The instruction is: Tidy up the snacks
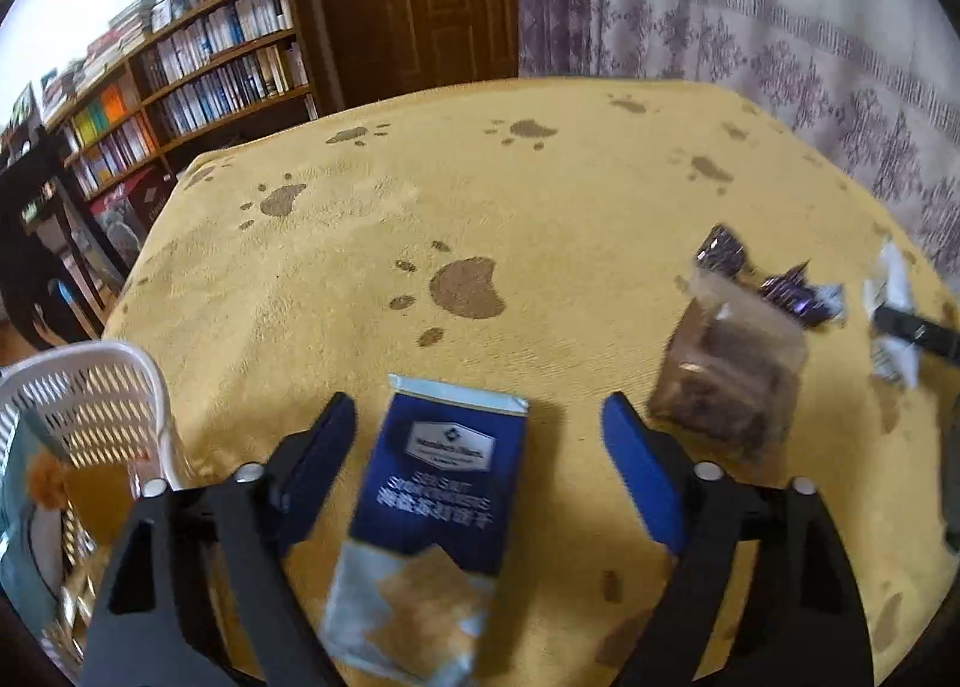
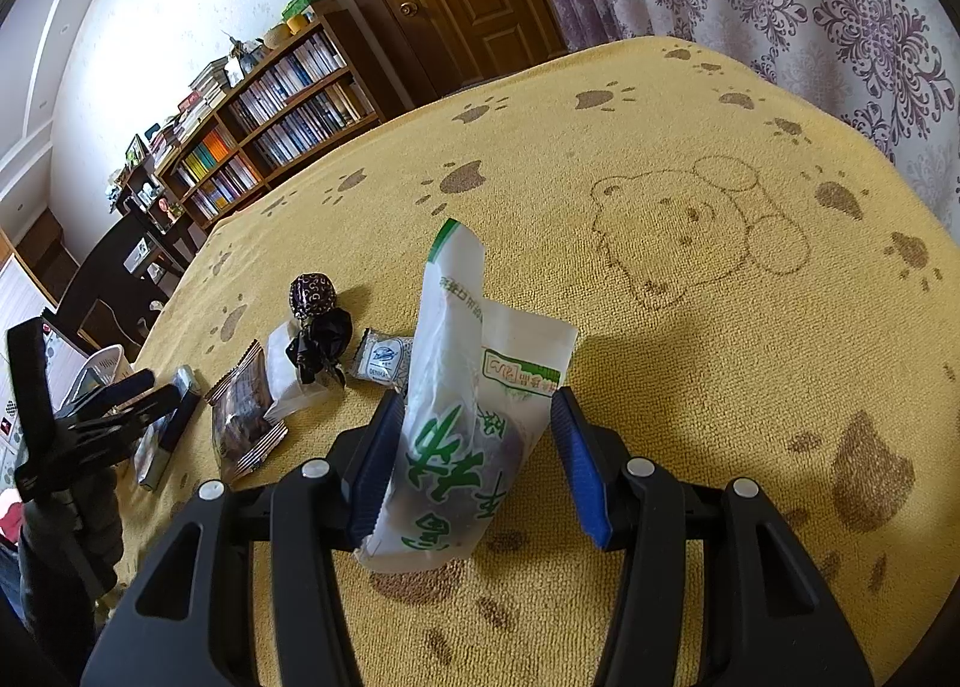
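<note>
A dark blue cracker packet (image 1: 444, 483) lies flat on the yellow cloth between the wide-apart fingers of my left gripper (image 1: 480, 429), which is open and not touching it. The right wrist view shows the same gripper (image 2: 150, 390) over that packet (image 2: 174, 417). My right gripper (image 2: 474, 405) is closed on a puffy white and green bun packet (image 2: 456, 435) that stands upright between its pads. A brown cookie packet (image 2: 246, 417), a dark foil-wrapped sweet (image 2: 312, 294) and a small white sweet packet (image 2: 381, 357) lie between the two grippers.
A white slatted basket (image 1: 90, 387) with packets inside stands at the table's left edge beside my left gripper. The yellow paw-print cloth (image 2: 720, 387) covers the table. A bookshelf (image 1: 198, 63), a wooden door and curtains stand beyond it.
</note>
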A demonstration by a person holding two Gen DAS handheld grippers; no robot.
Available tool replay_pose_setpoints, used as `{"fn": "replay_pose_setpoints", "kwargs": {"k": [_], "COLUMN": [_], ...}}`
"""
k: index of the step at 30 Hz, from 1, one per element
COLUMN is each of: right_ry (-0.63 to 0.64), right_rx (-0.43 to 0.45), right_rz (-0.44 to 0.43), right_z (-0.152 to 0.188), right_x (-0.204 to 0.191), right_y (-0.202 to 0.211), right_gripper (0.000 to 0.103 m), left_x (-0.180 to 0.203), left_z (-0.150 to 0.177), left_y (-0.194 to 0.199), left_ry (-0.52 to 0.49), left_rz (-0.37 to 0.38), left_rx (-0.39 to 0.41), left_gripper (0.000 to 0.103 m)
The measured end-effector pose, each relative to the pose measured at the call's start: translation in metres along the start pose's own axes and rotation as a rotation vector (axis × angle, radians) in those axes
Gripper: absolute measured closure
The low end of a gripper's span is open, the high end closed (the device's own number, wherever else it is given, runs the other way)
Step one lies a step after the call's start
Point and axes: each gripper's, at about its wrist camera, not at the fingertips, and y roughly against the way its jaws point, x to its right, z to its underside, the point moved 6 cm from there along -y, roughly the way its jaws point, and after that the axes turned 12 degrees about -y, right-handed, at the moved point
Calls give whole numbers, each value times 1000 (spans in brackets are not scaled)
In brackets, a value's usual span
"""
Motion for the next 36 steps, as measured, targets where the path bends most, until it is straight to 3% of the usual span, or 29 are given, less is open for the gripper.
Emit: {"fn": "replay_pose_setpoints", "kwargs": {"k": [7,13,17,23,27,36], "right_ry": [0,-1,0,-1,-1,-1], "right_rx": [1,0,1,0,0,0], "right_rz": [0,-1,-1,-2,-2,-2], "right_z": [0,0,0,0,0,0], "right_x": [0,0,1,0,0,1], "right_y": [0,0,0,0,0,0], "right_gripper": [51,51,51,51,51,51], "left_x": [-6,2,7,6,-8,12], "left_z": [-4,-5,-15,-23,-13,-3], "left_y": [-13,-16,-4,0,-15,-17], "left_ry": [-45,-88,-114,-97,2,-107], "left_rz": [-14,35,77,135,181,179], "left_rx": [-56,-131,-121,-131,-188,-240], "left_gripper": [20,20,20,20,21,21]}}
